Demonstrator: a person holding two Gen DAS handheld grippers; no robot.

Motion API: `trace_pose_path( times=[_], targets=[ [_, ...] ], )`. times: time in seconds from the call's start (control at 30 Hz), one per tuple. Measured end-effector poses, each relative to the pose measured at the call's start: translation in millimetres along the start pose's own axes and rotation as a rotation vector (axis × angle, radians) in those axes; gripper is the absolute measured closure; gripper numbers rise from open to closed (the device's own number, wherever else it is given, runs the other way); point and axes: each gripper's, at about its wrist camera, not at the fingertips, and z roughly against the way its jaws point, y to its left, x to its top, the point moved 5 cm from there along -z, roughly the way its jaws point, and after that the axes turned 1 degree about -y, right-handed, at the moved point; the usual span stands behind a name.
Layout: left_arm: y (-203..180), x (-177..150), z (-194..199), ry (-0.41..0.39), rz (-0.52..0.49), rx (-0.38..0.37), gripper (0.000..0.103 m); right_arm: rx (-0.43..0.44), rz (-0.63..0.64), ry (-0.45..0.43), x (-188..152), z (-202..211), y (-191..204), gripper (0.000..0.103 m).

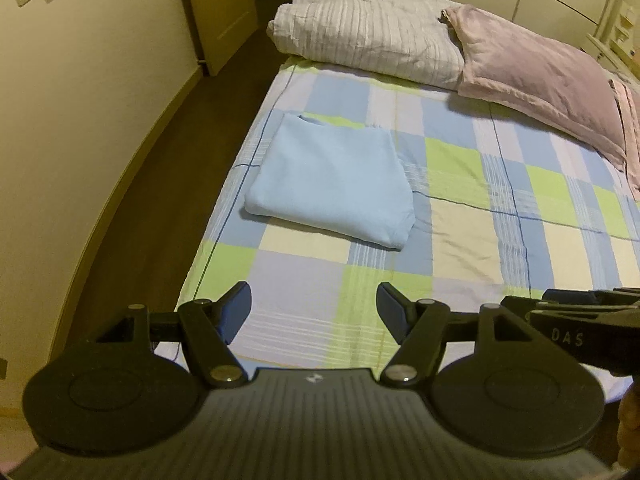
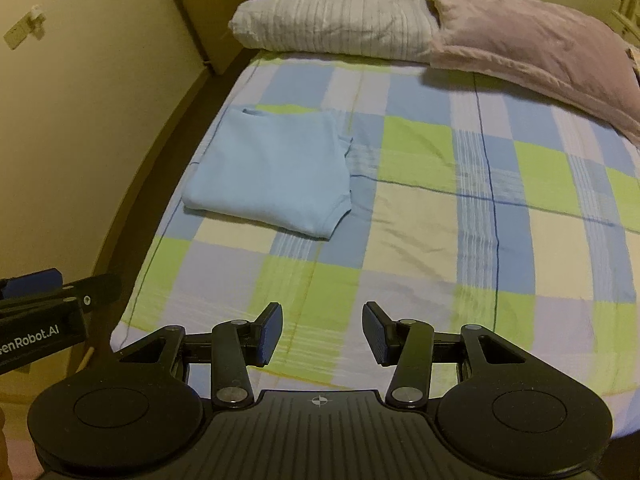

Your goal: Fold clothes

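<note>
A light blue garment (image 1: 330, 178) lies folded into a neat rectangle on the left part of the checked bed sheet (image 1: 460, 216); it also shows in the right wrist view (image 2: 272, 170). My left gripper (image 1: 314, 312) is open and empty, held above the near end of the bed, well short of the garment. My right gripper (image 2: 322, 332) is open and empty too, beside the left one and equally far from the garment. Each gripper's body shows at the edge of the other's view.
A striped white pillow (image 1: 368, 34) and a mauve pillow (image 1: 536, 68) lie at the head of the bed. A dark wooden floor strip (image 1: 160, 184) runs between the bed's left edge and the cream wall (image 1: 80, 100). White cabinets stand behind the pillows.
</note>
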Motion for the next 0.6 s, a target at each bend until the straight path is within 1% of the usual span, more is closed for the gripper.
trace_pose_path(
  times=[0.37, 0.6],
  targets=[
    [15, 6, -22, 0.023, -0.047, -0.056, 0.037, -0.062, -0.075, 0.011, -5, -14, 15, 0.055],
    [20, 13, -24, 0.009, -0.061, -0.043, 0.037, -0.078, -0.085, 0.001, 2, -16, 22, 0.055]
  ],
)
